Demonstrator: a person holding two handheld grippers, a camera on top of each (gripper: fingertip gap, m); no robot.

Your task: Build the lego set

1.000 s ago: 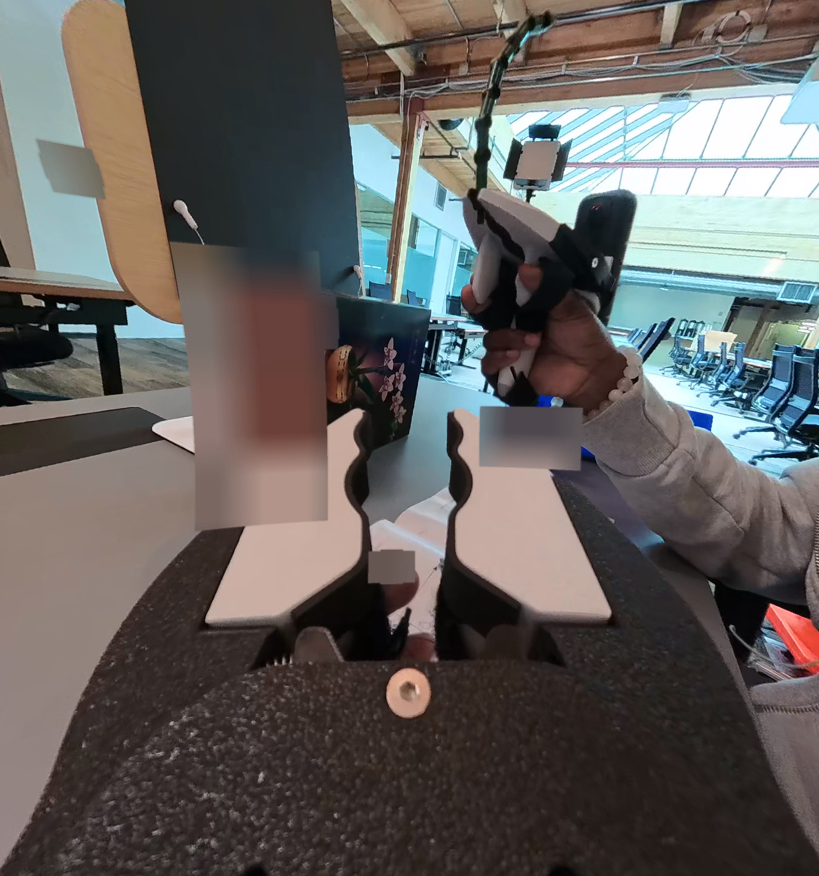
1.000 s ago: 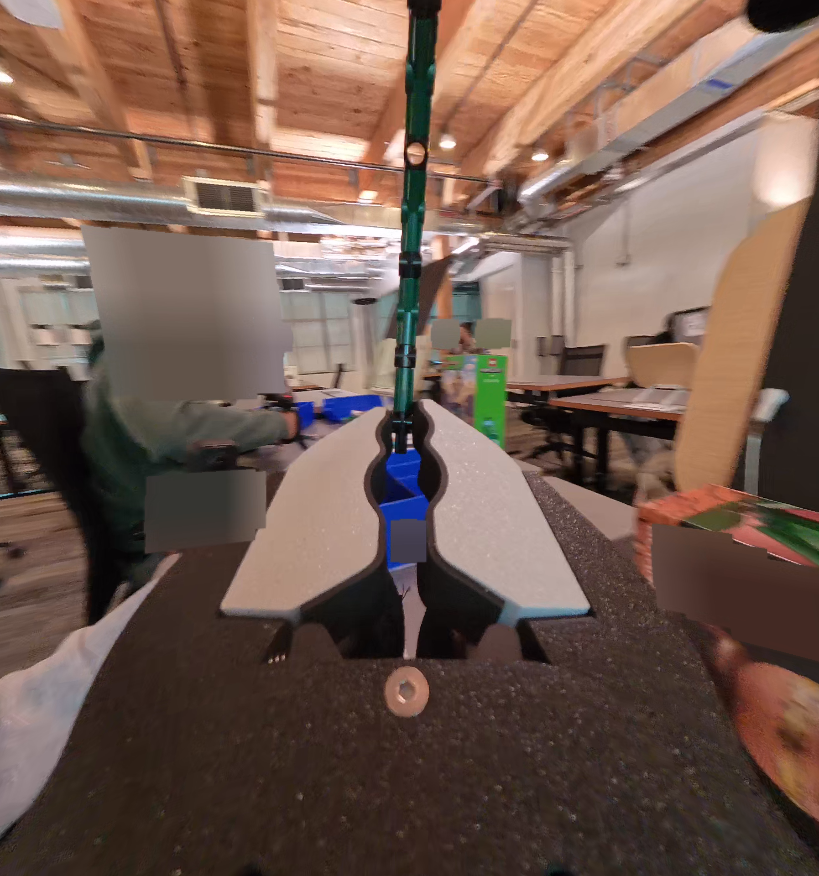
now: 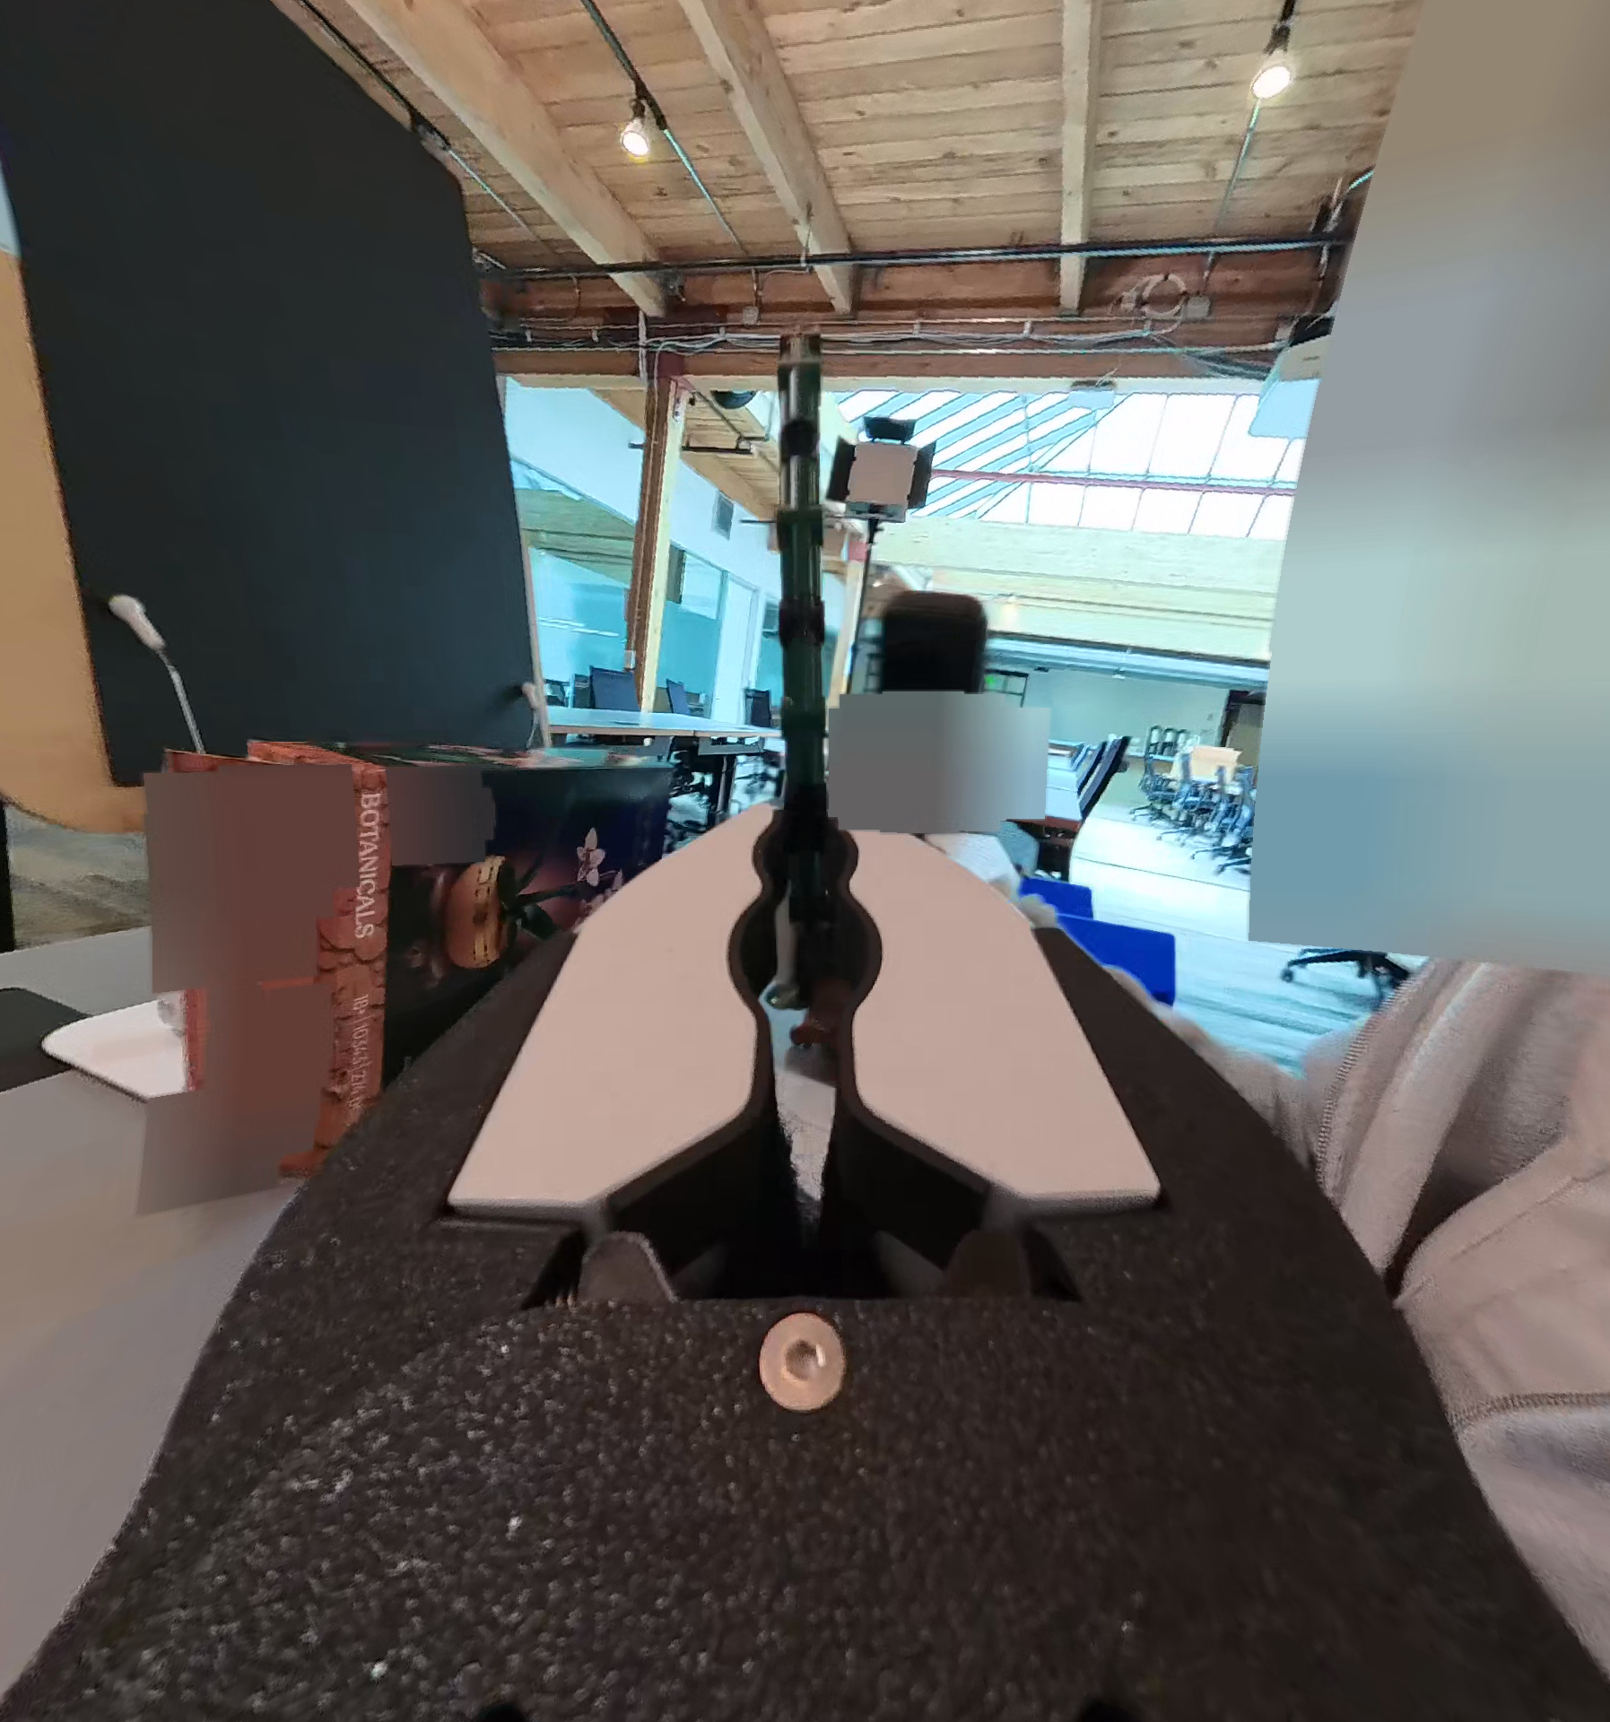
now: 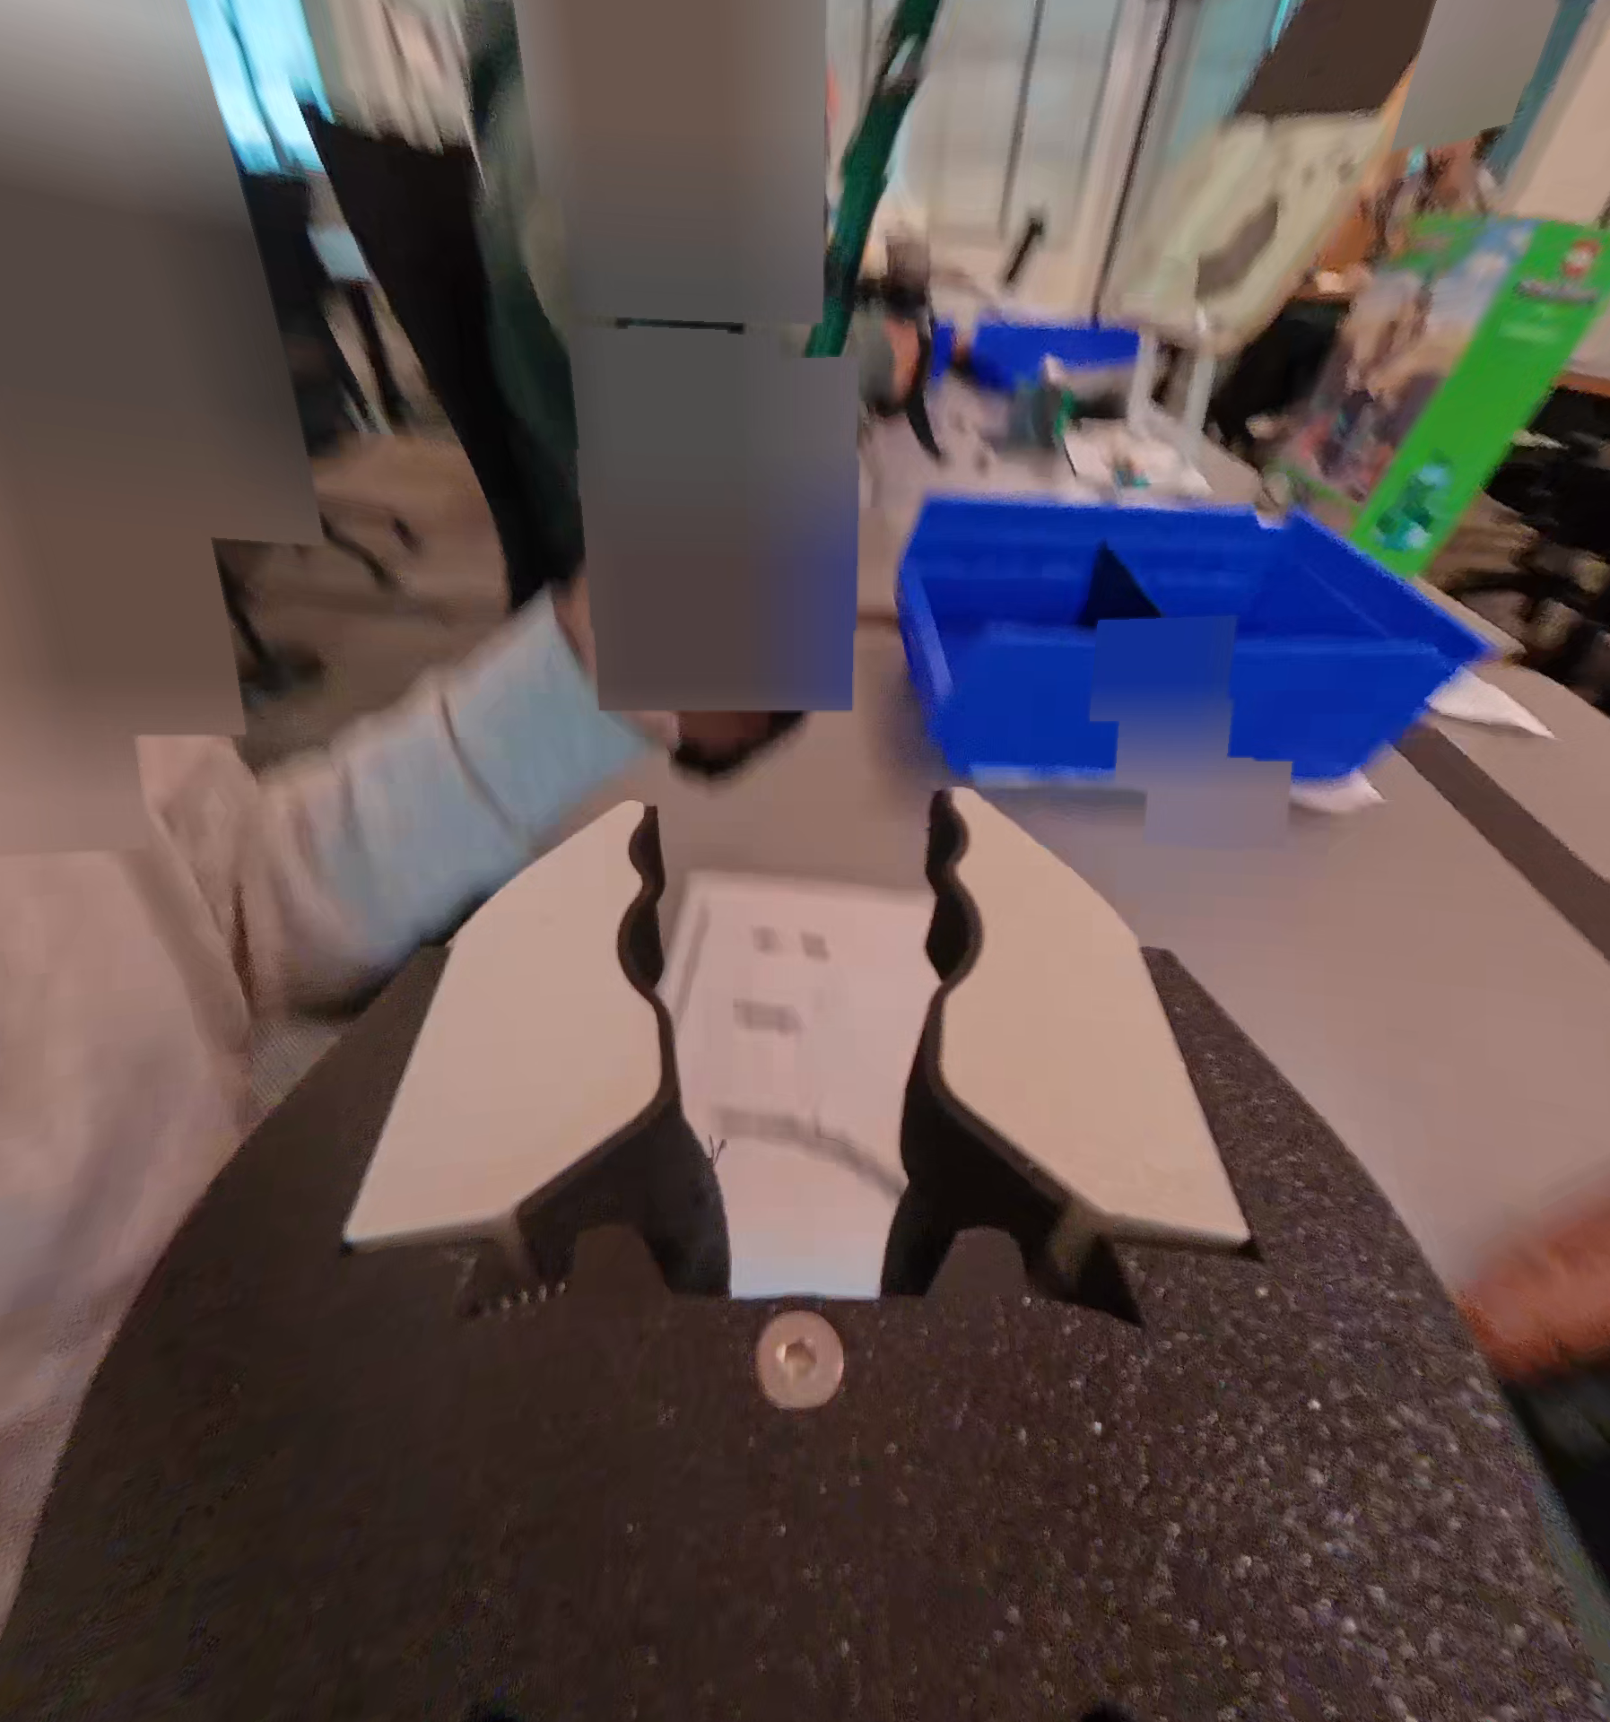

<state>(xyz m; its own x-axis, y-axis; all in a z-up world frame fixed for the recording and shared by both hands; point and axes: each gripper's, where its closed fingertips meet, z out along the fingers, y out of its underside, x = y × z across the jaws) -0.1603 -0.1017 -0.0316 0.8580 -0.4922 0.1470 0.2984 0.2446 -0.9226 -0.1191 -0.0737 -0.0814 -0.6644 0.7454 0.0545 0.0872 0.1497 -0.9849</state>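
My left gripper (image 3: 805, 839) has now clamped the green stem (image 3: 801, 596), which stands upright between its fingers. My right gripper (image 4: 787, 820) has let go, spread wide above the booklet (image 4: 791, 1016), near the blue bin (image 4: 1323, 596).

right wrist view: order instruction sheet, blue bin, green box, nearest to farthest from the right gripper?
1. Instruction sheet: on the table, showing between the open fingers of the right gripper.
2. Blue bin: ahead, to the right.
3. Green box: far right, behind the bin.
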